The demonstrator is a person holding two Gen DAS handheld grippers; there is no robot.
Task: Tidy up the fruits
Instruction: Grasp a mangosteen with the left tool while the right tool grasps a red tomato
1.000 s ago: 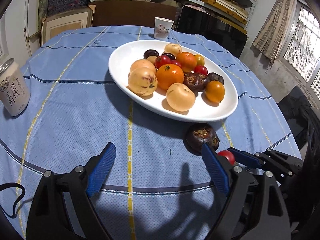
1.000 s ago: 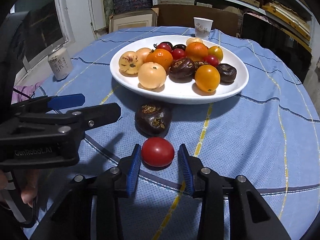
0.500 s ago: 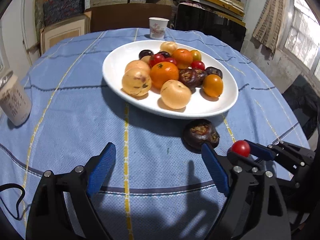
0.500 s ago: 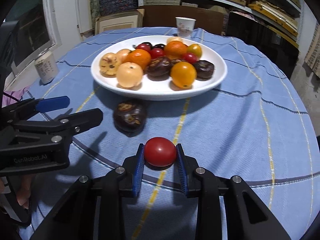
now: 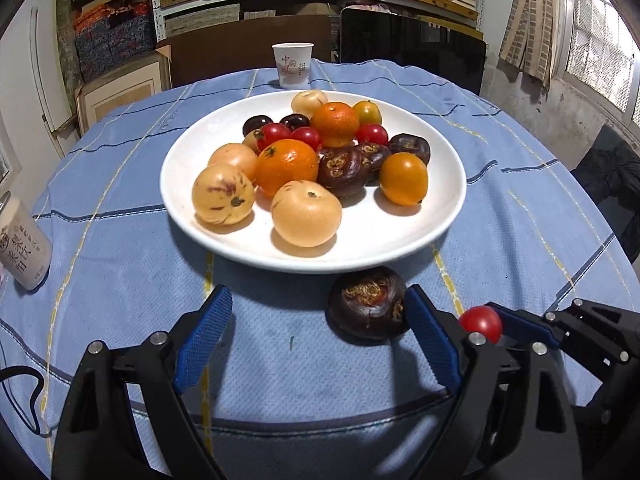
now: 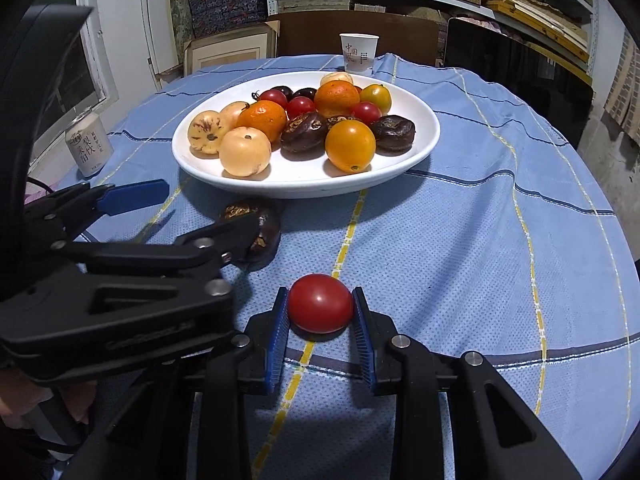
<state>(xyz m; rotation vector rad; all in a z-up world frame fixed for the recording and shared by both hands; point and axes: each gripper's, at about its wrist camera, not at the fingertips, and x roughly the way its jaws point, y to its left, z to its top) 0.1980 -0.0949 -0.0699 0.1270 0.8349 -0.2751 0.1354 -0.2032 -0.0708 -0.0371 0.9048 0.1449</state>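
My right jaws clamped the tomato (image 6: 321, 308) for transfer to the plate (image 6: 416, 152) ahead; my left jaws stood apart, the chestnut (image 5: 370, 306) just inside the right one.

A wide white oval plate (image 5: 448, 216) heaped with mixed fruit sits mid-table on the blue checked tablecloth (image 5: 120, 280), with a white paper cup (image 5: 292, 65) behind it and a pale drink can (image 5: 22, 248) far left. In front of the plate lies a dark brown water chestnut (image 5: 368, 304). To its right is a small red cherry tomato (image 6: 320, 308).
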